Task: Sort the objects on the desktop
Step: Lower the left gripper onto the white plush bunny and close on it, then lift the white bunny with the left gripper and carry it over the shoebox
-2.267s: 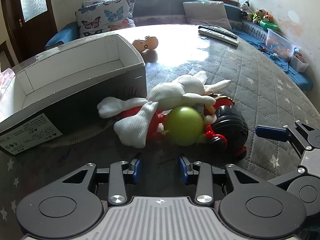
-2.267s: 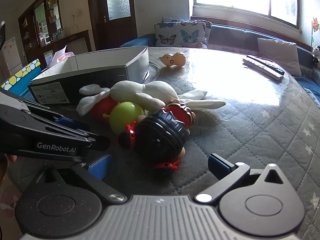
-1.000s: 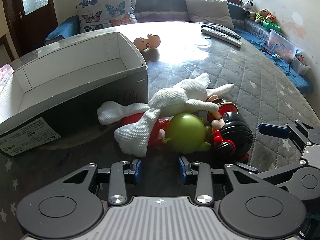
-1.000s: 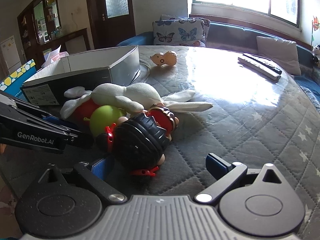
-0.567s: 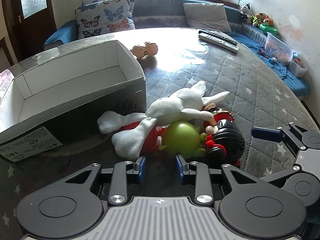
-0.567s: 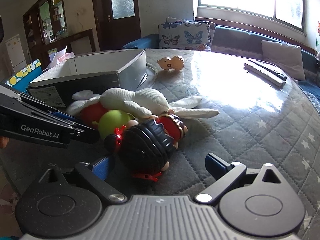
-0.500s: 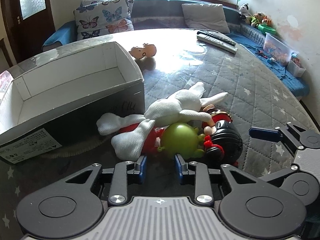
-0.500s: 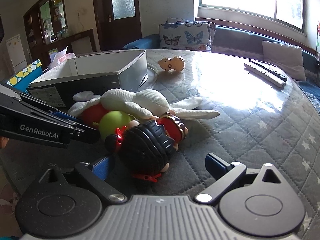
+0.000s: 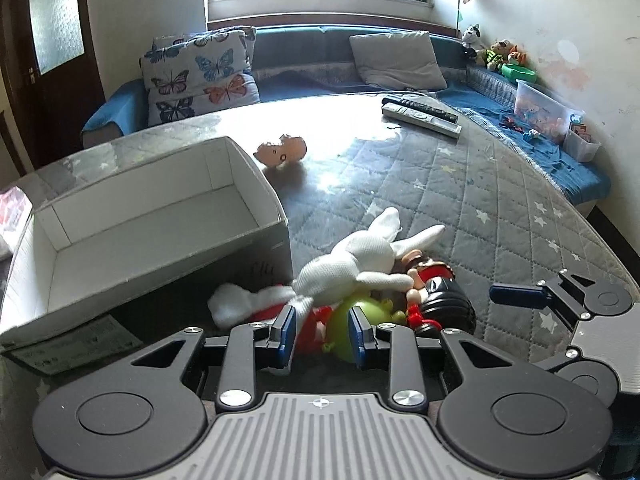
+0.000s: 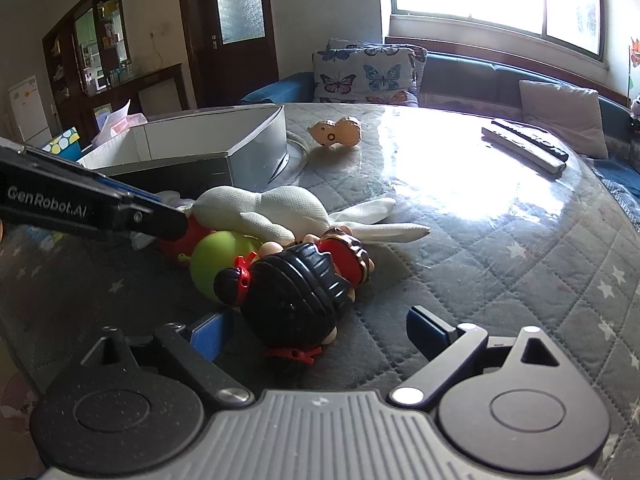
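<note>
A toy heap lies on the quilted table: a white plush rabbit over a red toy, a green ball and a black-haired doll. My left gripper hovers at the heap's near side, its jaws a narrow gap apart. The red toy and the ball's edge show in that gap, with no pad seen pressing. My right gripper straddles the doll's head, its jaws wide and closing, with the right pad clear of it.
An open white-lined cardboard box stands left of the heap. A small peach figure lies beyond it. Two remotes rest at the far right. A sofa with cushions runs behind the table.
The left gripper's jaws narrowed, and it rose and tilted up, so the heap now shows between its tips. The right gripper kept its place, its jaws slightly narrower. The toys did not move.
</note>
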Tool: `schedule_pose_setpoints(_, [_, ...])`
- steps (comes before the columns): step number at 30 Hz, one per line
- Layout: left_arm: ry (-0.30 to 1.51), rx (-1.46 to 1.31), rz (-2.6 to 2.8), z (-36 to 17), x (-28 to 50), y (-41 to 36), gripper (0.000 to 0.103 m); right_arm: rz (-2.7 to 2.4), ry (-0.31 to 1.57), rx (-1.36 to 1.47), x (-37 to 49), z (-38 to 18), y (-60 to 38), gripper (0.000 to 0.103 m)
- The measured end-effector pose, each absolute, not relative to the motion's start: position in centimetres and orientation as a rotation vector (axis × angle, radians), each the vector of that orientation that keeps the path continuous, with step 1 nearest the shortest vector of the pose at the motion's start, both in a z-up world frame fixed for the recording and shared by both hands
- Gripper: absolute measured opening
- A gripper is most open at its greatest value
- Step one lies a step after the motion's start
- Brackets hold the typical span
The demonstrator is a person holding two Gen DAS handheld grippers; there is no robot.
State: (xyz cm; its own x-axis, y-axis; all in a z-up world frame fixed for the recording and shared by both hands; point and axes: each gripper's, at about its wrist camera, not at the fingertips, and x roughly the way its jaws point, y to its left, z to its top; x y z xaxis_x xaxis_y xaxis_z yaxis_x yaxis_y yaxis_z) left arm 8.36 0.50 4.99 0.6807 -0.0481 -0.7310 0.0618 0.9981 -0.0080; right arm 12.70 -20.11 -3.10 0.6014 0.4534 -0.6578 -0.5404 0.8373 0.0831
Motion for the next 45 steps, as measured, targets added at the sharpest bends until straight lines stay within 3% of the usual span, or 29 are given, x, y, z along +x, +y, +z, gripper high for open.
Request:
schedule_pose_setpoints(28, [0.91, 0.002, -0.253, 3.8, 13.4, 2.9, 0.032, 0.699, 0.676, -0.142, 15.7, -0.5, -18.5, 0.09])
schedule_pose_setpoints(36, [0.924, -0.008, -0.305, 3.2, 14.2, 3.2, 0.031, 0.743, 0.721, -0.114, 19.2, -0.7, -17.9, 0.077])
schedule_pose_setpoints(45, [0.945, -0.084, -0.31, 2.7, 15.1, 4.9, 0.03, 0.81, 0.75, -0.069, 21.4, -0.8, -17.4, 0.072])
